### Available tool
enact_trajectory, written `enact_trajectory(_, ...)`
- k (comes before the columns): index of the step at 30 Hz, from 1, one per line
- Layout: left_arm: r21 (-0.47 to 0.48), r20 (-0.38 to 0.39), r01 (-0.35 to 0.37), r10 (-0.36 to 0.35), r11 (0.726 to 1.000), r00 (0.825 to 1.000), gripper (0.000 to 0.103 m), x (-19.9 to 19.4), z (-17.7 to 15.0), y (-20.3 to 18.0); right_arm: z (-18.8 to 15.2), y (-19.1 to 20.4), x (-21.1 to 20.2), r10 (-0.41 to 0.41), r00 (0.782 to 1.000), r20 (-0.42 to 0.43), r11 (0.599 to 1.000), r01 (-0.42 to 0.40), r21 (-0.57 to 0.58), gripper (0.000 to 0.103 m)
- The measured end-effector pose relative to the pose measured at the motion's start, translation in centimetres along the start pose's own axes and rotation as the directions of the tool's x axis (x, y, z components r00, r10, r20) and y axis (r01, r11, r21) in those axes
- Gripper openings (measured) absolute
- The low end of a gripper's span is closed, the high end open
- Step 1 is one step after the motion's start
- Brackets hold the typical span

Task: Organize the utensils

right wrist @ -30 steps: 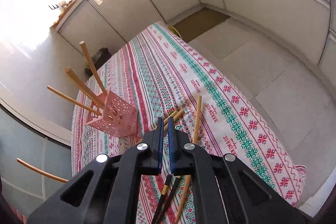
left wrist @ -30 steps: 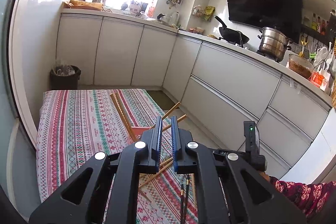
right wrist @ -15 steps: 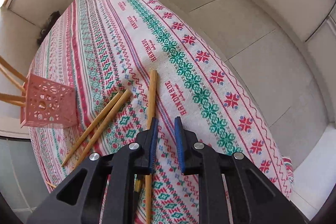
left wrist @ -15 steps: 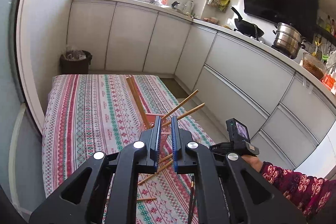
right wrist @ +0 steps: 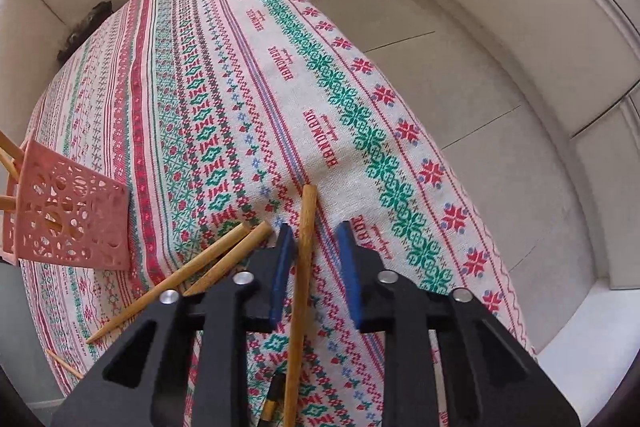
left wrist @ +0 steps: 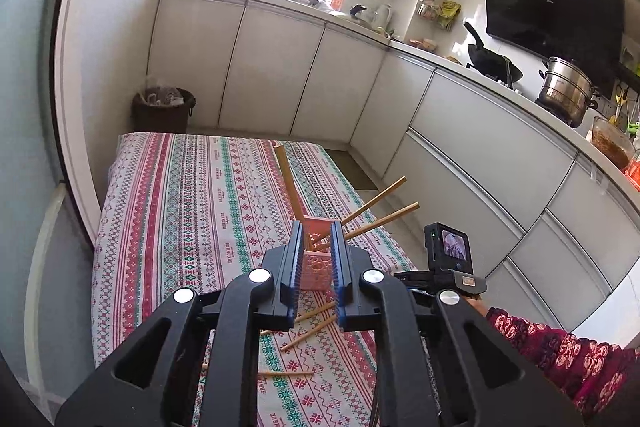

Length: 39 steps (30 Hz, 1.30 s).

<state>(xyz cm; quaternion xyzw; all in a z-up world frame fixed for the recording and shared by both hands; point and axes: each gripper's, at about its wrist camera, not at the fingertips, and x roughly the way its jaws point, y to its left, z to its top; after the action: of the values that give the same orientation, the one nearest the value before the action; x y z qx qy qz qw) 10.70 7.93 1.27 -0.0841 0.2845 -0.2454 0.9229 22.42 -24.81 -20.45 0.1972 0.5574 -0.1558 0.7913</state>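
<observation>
My right gripper, jaws closing, straddles the chopstick lying lengthwise between them, unpinched; left gripper opens empty.

Matt wood chopsticks, woven cloth tablecloth, pink perforated plastic holder.

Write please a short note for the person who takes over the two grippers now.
Left gripper: opening, empty, aimed at the pink perforated plastic holder.
Right gripper: closing around a long wooden chopstick lying on the patterned tablecloth; not gripped yet.
Done: several chopsticks stand in the holder.
Left: this chopstick, two crossed wooden chopsticks beside it, and a few more on the cloth.
</observation>
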Motion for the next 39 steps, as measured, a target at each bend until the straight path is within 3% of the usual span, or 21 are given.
enact_trajectory(1, -0.004, 0.001, -0.006, 0.006, 1.000, 1.000, 0.015, -0.1, 0.0, 0.1, 0.0, -0.3, 0.0, -0.003, 1.000, 0.009, 1.000, 0.003, -0.004, 0.010)
enact_trajectory(4, -0.032, -0.010, -0.034, 0.034, 0.999, 0.999, 0.026, 0.1, 0.1, 0.6, -0.3, -1.0, -0.2, 0.026, 0.999, 0.020, 0.999, -0.026, -0.025, 0.009)
enact_trajectory(7, -0.081, -0.079, -0.083, 0.076, 0.993, 0.994, 0.028, 1.4, -0.3, 1.5, -0.2, -0.5, -0.1, 0.003, 1.000, 0.003, 0.999, -0.003, -0.050, 0.012)
enact_trajectory(9, -0.114, -0.151, -0.150, 0.133, 0.982, 0.980, 0.029, 2.7, -0.7, 2.5, -0.1, 0.4, -0.1, -0.040, 0.999, -0.031, 0.994, 0.037, -0.103, 0.014)
enact_trajectory(11, -0.184, -0.249, -0.216, 0.167, 0.959, 0.954, 0.043, 4.3, -1.5, 4.5, 0.0, 1.0, 0.0, -0.054, 0.997, -0.056, 0.989, 0.046, -0.137, 0.013)
enact_trajectory(13, -0.266, -0.381, -0.291, 0.177, 0.919, 0.908, 0.053, 6.4, -2.9, 6.9, -0.2, 0.9, -0.1, -0.033, 0.998, -0.057, 0.988, 0.024, -0.151, 0.011)
enact_trajectory(15, -0.331, -0.478, -0.359, 0.173, 0.873, 0.861, 0.055, 7.8, -4.3, 8.9, -0.3, -0.1, -0.4, 0.027, 0.998, -0.057, 0.993, -0.033, -0.115, 0.010)
enact_trajectory(16, -0.360, -0.513, -0.387, 0.167, 0.849, 0.842, 0.062, 8.2, -5.0, 9.6, -0.3, -0.8, -0.4, 0.062, 0.996, -0.060, 0.994, -0.067, -0.085, 0.009)
enact_trajectory(17, -0.388, -0.543, -0.416, 0.161, 0.822, 0.824, 0.074, 8.6, -5.6, 10.4, -0.4, -1.5, -0.4, 0.093, 0.994, -0.064, 0.994, -0.096, -0.056, 0.008)
enact_trajectory(19, -0.424, -0.594, -0.466, 0.151, 0.776, 0.791, 0.080, 9.3, -6.7, 11.6, -0.6, -2.3, -0.6, 0.133, 0.989, -0.065, 0.990, -0.135, -0.036, 0.008)
enact_trajectory(21, -0.442, -0.631, -0.516, 0.155, 0.734, 0.761, 0.080, 10.0, -7.6, 12.4, -0.7, -2.5, -0.7, 0.147, 0.987, -0.069, 0.988, -0.150, -0.036, 0.008)
enact_trajectory(24, -0.433, -0.691, -0.600, 0.179, 0.673, 0.700, 0.078, 11.1, -9.1, 13.5, -0.5, -2.3, -0.3, 0.166, 0.982, -0.091, 0.984, -0.172, -0.056, 0.008)
enact_trajectory(26, -0.421, -0.726, -0.649, 0.193, 0.634, 0.660, 0.059, 11.8, -9.8, 14.3, -0.5, -2.6, -0.3, 0.189, 0.977, -0.100, 0.979, -0.195, -0.054, 0.008)
enact_trajectory(28, -0.414, -0.754, -0.690, 0.200, 0.593, 0.625, 0.048, 12.4, -10.6, 15.1, -0.4, -2.6, -0.2, 0.203, 0.973, -0.105, 0.976, -0.210, -0.063, 0.008)
enact_trajectory(29, -0.418, -0.763, -0.706, 0.200, 0.571, 0.614, 0.043, 12.6, -11.1, 15.6, -0.5, -2.7, -0.3, 0.208, 0.972, -0.107, 0.974, -0.216, -0.066, 0.008)
enact_trajectory(31, -0.421, -0.754, -0.733, 0.242, 0.535, 0.610, 0.044, 12.6, -10.9, 15.9, -0.5, -2.8, -0.2, 0.222, 0.969, -0.110, 0.971, -0.230, -0.066, 0.008)
enact_trajectory(33, -0.418, -0.763, -0.760, 0.262, 0.498, 0.591, 0.044, 13.0, -10.8, 16.2, -0.5, -2.8, -0.1, 0.233, 0.966, -0.114, 0.968, -0.241, -0.063, 0.008)
enact_trajectory(34, -0.411, -0.763, -0.770, 0.277, 0.488, 0.583, 0.046, 13.3, -10.6, 16.2, -0.5, -2.8, -0.1, 0.237, 0.965, -0.116, 0.967, -0.246, -0.066, 0.008)
enact_trajectory(36, -0.356, -0.782, -0.801, 0.316, 0.481, 0.537, 0.046, 14.3, -10.1, 15.8, -0.5, -2.7, -0.1, 0.239, 0.964, -0.120, 0.966, -0.249, -0.076, 0.008)
enact_trajectory(38, -0.268, -0.782, -0.819, 0.382, 0.508, 0.493, 0.041, 15.6, -9.4, 15.0, -0.5, -2.6, -0.1, 0.242, 0.963, -0.122, 0.964, -0.253, -0.079, 0.008)
enact_trajectory(39, -0.243, -0.764, -0.809, 0.408, 0.535, 0.499, 0.031, 16.2, -8.9, 14.5, -0.4, -2.6, -0.1, 0.245, 0.962, -0.124, 0.964, -0.255, -0.077, 0.008)
